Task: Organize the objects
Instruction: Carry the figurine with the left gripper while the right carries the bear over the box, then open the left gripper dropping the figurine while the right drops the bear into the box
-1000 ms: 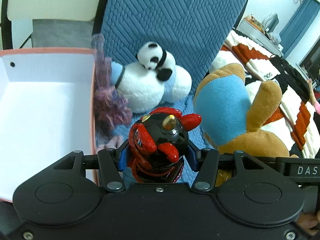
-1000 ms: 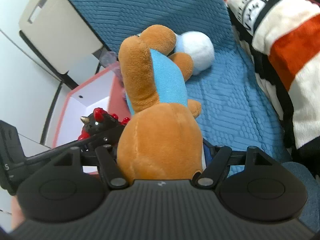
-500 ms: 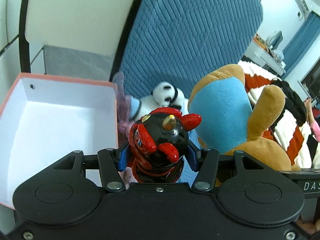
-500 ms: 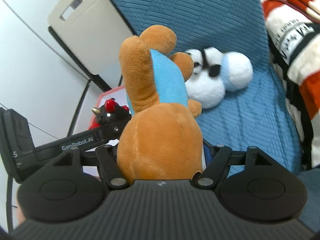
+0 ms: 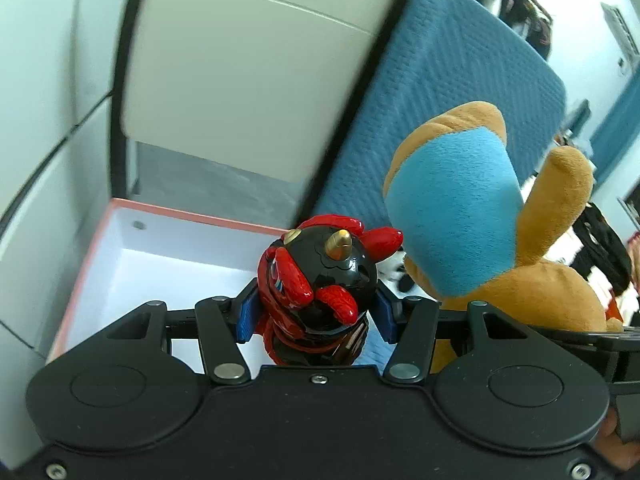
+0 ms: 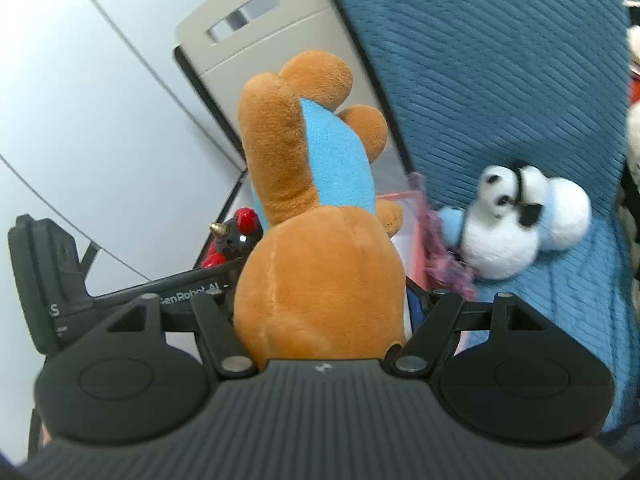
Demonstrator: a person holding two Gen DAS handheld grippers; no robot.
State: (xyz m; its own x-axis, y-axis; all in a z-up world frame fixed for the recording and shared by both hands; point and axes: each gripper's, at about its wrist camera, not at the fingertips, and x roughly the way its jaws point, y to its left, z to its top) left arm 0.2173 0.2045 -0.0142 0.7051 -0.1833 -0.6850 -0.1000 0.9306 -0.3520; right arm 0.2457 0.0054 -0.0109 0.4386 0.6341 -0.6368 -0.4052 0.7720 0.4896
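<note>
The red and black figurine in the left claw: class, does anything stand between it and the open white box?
Nothing visible does. The red and black figurine, gripped by the left claw, hangs above the near right part of the white box, whose visible interior holds nothing. The brown plush hangs off to the right, beside the path.

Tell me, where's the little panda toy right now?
The panda shows at the right of the right wrist view, lying on a white and pale-blue plush on the blue bedcover, right of the pink box.
</note>
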